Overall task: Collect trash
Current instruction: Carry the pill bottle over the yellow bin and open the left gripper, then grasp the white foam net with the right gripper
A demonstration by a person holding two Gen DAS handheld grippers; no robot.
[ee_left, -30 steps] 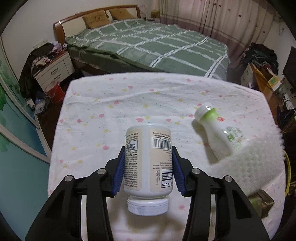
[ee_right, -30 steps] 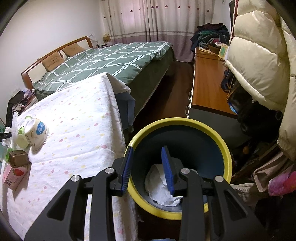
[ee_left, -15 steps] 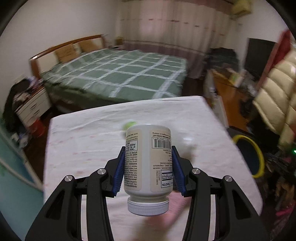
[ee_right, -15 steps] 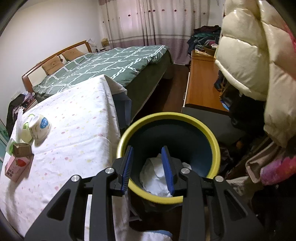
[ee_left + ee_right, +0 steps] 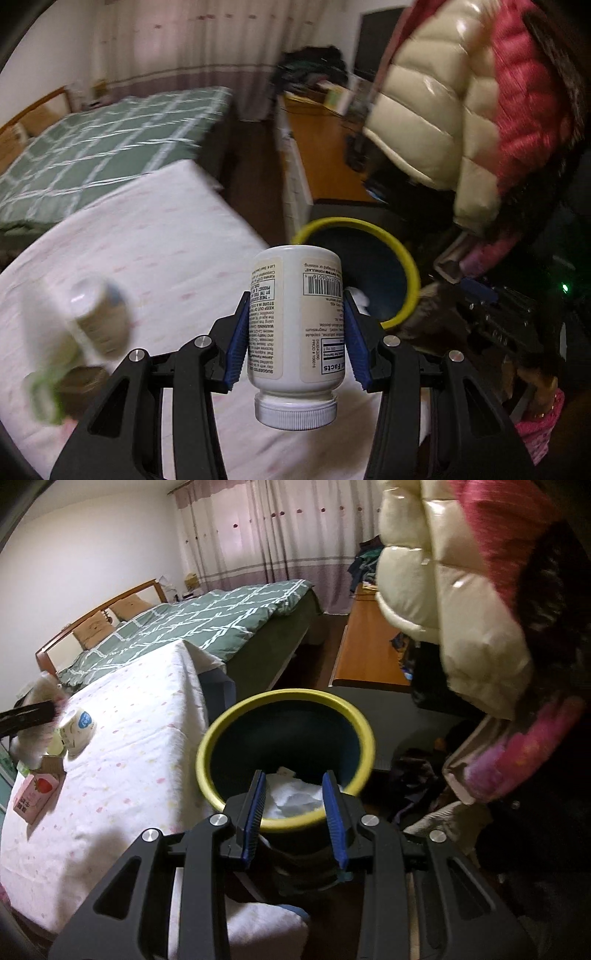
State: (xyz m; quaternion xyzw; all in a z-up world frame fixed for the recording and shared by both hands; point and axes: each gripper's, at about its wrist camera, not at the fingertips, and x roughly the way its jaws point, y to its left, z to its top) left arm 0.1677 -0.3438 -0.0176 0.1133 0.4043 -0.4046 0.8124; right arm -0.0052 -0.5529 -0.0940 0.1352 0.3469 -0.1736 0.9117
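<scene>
My left gripper (image 5: 295, 325) is shut on a white pill bottle (image 5: 295, 325), held upside down with its ribbed cap toward me, above the table's right edge. The dark bin with a yellow rim (image 5: 408, 273) stands on the floor just beyond it. In the right wrist view the same bin (image 5: 284, 701) sits right in front of my right gripper (image 5: 293, 805), which is open and empty over the bin's near rim. White crumpled paper (image 5: 295, 801) lies inside the bin. A blurred white bottle (image 5: 96, 317) lies on the table at left.
The table with a dotted white cloth (image 5: 122, 746) holds a pink strawberry carton (image 5: 35, 799), a small brown box (image 5: 51, 764) and a white cup (image 5: 77, 727). A green bed (image 5: 207, 620), a wooden desk (image 5: 369, 657) and a hanging puffy jacket (image 5: 461, 602) surround the bin.
My left gripper has swung right with the pill bottle, from over the table's middle to near the bin. My right gripper has drawn back a little from the bin and stayed open.
</scene>
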